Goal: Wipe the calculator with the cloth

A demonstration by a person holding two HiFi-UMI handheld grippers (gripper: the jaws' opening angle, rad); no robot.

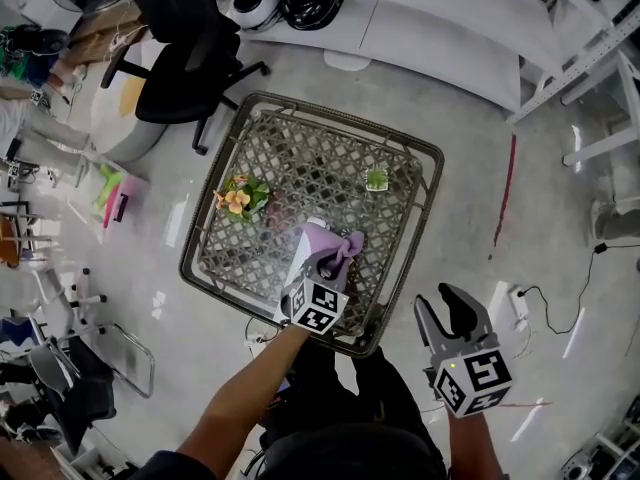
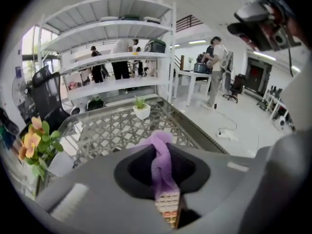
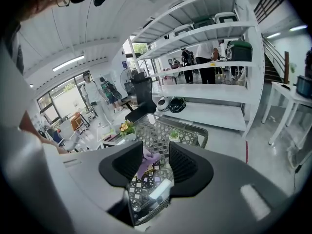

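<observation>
Calculator under cloth at lattice table's near edge

Purple cloth over it, pinched tight in the left gripper. Right gripper spread, empty, off the near right corner. Flower pot at the left edge, small plant toward the far right corner. Pale floor around, office chair and white shelving beyond.

1. An open-plan office or lab workspace: tall white metal shelving carrying bins lines the wall.
2. A black swivel office chair stands on the bare concrete floor.
3. A power strip and cable lie there.
4. A person stands at a white desk.
</observation>
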